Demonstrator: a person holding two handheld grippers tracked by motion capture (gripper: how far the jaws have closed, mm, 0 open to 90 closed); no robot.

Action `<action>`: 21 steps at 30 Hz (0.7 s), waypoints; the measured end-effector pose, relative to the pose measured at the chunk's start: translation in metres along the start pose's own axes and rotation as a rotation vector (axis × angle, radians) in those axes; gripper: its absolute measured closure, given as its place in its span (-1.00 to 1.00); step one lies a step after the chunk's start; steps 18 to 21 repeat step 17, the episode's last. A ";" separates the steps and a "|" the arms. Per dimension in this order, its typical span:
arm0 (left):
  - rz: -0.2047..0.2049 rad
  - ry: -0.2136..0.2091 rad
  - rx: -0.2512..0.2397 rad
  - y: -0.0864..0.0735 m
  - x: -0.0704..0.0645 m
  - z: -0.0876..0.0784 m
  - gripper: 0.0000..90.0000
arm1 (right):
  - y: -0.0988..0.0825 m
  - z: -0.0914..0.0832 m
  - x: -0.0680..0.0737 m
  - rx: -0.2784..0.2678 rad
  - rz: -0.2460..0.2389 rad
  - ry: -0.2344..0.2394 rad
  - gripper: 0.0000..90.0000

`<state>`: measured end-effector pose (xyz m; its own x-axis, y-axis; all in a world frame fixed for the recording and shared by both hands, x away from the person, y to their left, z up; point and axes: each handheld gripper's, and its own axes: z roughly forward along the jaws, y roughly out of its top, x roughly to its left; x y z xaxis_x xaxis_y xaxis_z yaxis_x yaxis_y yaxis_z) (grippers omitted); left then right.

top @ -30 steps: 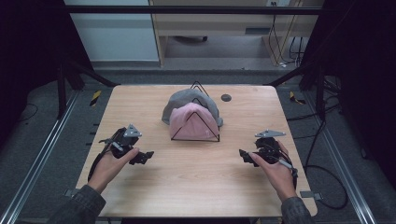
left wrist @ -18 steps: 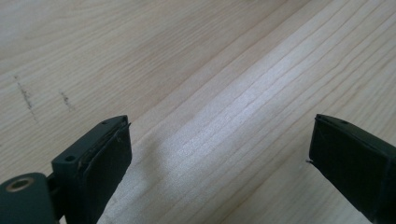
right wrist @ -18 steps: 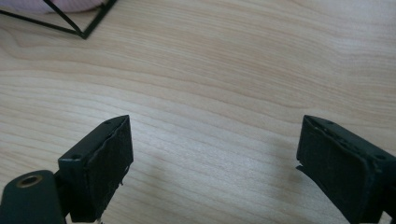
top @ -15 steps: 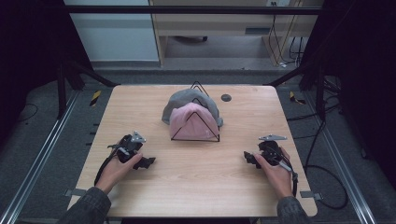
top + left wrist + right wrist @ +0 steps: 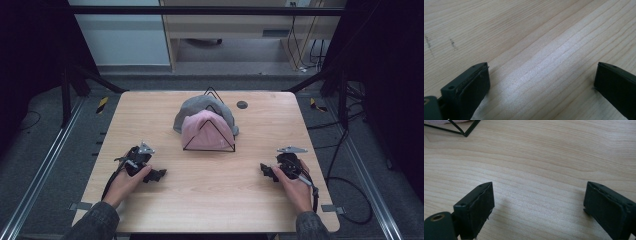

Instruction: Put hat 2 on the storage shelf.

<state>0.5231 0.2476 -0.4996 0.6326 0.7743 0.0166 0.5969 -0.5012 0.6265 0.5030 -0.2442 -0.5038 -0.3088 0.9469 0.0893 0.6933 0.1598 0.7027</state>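
Both my tongs gape empty: left tongs lower left on the tabletop, just opened wider; right tongs lower right. Pink cap on wire stand, frame centre, well apart.

1. A wooden table seen from above, with dark floor around it.
2. A pink cap sits in a black wire stand at the centre, with a grey cap behind it.
3. The left gripper and right gripper rest low near the front edge, well apart, each in a hand.
4. A small dark disc lies near the far edge.
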 end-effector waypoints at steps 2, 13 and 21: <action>0.001 0.003 -0.016 -0.002 0.000 0.000 -1.00 | -0.001 0.000 0.001 -0.009 -0.008 0.000 -0.81; -0.001 0.011 -0.054 -0.006 -0.001 0.000 -1.00 | -0.010 0.003 0.010 -0.035 -0.096 -0.038 -0.91; 0.001 0.009 -0.056 -0.006 -0.001 0.000 -1.00 | -0.011 0.001 0.011 -0.034 -0.094 -0.032 -0.91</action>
